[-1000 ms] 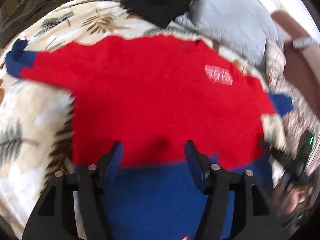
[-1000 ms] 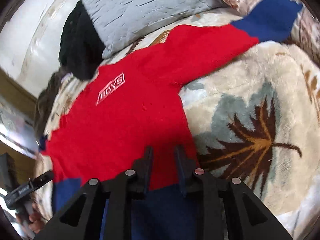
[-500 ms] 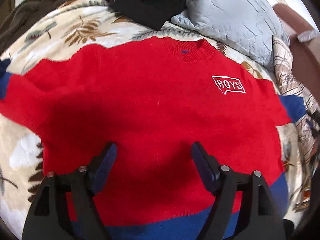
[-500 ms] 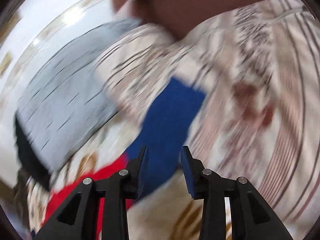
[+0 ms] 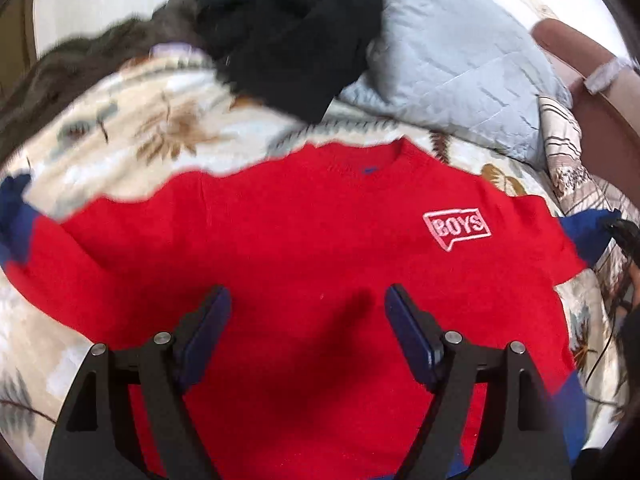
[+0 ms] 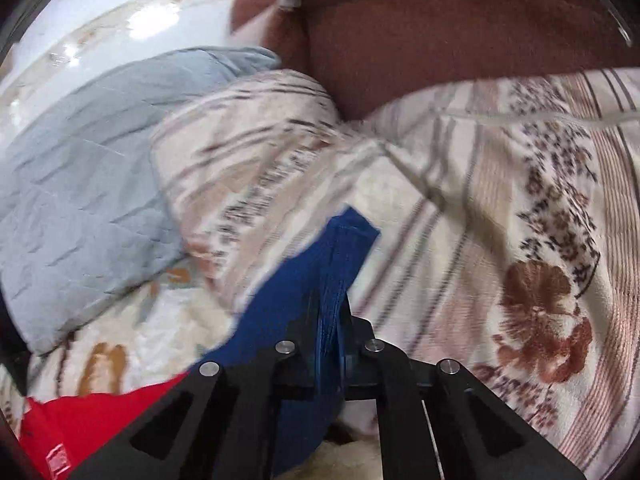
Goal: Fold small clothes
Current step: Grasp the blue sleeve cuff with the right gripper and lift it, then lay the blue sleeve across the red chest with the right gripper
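- Bed as work surface: cream fleece blanket (image 5: 132, 132) with leaf print, spread wide enough to lay a garment flat.
- Red knit sweater (image 5: 304, 248) lying face up on that blanket, neckline away from the left wrist camera, white "BOYS" patch (image 5: 457, 225) on the chest, both sleeves stretched outward; laid out this way, probably, so the sleeves can be folded in first.
- Beyond the sweater's neckline: black garment (image 5: 292, 36) heaped against a grey quilted pillow (image 5: 452, 64), pushed back out of the folding area; dark brown fuzzy throw (image 5: 84, 64) further along from the black heap.
- Left gripper (image 5: 308, 312) spread wide above the sweater's lower chest, nothing between the fingers, no pad on the cloth; looks held ready while the other side works.
- Right gripper (image 6: 330, 312) pressed together on the navy cuff (image 6: 340, 256) of the sweater's sleeve, ribbed knit bunched between the pads; seized at the cuff, likely because the sleeve end gives control of the whole sleeve for swinging it across the body.
- Just past that cuff: striped floral bedding (image 6: 500, 208), with a reddish-brown headboard (image 6: 460, 32) behind it.
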The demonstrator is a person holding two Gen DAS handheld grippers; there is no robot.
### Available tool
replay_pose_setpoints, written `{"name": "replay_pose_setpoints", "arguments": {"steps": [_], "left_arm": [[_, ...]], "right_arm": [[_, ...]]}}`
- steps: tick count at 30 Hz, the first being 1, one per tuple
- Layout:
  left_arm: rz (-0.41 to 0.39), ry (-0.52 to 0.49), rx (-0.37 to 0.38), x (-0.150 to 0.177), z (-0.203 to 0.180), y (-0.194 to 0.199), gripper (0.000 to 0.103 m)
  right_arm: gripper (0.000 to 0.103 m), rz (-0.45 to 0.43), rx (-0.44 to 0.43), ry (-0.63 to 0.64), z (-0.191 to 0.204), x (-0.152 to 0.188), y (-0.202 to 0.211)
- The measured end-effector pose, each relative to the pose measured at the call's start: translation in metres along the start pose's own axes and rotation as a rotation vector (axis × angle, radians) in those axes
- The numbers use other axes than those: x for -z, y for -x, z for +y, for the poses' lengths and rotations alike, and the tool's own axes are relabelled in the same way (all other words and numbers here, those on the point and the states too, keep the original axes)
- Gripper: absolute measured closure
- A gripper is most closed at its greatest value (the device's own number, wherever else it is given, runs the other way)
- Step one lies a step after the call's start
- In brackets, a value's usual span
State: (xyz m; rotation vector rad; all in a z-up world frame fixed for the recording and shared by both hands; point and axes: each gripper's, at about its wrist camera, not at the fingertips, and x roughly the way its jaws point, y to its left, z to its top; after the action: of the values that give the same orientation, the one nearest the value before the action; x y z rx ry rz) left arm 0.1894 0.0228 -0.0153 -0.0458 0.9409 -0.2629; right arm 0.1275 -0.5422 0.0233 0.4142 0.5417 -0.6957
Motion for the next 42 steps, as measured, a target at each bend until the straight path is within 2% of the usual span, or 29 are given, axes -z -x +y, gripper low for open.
{"name": "replay_pose_setpoints", "arguments": {"steps": [4, 8, 13, 19, 29, 32, 35, 37, 39, 42], "left_arm": [[0.065, 0.061, 0.031, 0.002, 0.009, -0.013, 0.024], [0.082, 0.084, 0.046, 0.005, 0.012, -0.016, 0.024], [0.096, 0.094, 0.062, 0.004, 0.015, -0.015, 0.024], [0.111, 0.151, 0.108, 0.002, 0.024, -0.012, 0.024], [0.144, 0.334, 0.279, -0.006, 0.056, -0.003, 0.023], [0.148, 0.356, 0.306, -0.005, 0.060, -0.002, 0.023], [0.153, 0.370, 0.342, -0.005, 0.061, -0.003, 0.023], [0.156, 0.369, 0.373, -0.005, 0.060, -0.003, 0.023], [0.168, 0.361, 0.399, -0.005, 0.057, -0.004, 0.023], [0.197, 0.342, 0.430, -0.002, 0.046, -0.009, 0.023]], "right_arm": [[0.098, -0.005, -0.102, 0.051, 0.029, 0.006, 0.028], [0.098, 0.014, -0.195, 0.142, 0.070, 0.022, 0.053], [0.098, 0.063, -0.314, 0.251, 0.131, 0.053, 0.078], [0.098, 0.131, -0.411, 0.395, 0.203, 0.103, 0.108], [0.098, 0.271, -0.602, 0.548, 0.294, 0.190, 0.148], [0.095, 0.394, -0.675, 0.585, 0.315, 0.221, 0.151], [0.083, 0.496, -0.656, 0.628, 0.322, 0.244, 0.150], [0.079, 0.532, -0.675, 0.611, 0.314, 0.244, 0.151], [0.078, 0.548, -0.710, 0.550, 0.298, 0.229, 0.154], [0.066, 0.519, -0.737, 0.411, 0.263, 0.198, 0.154]]}}
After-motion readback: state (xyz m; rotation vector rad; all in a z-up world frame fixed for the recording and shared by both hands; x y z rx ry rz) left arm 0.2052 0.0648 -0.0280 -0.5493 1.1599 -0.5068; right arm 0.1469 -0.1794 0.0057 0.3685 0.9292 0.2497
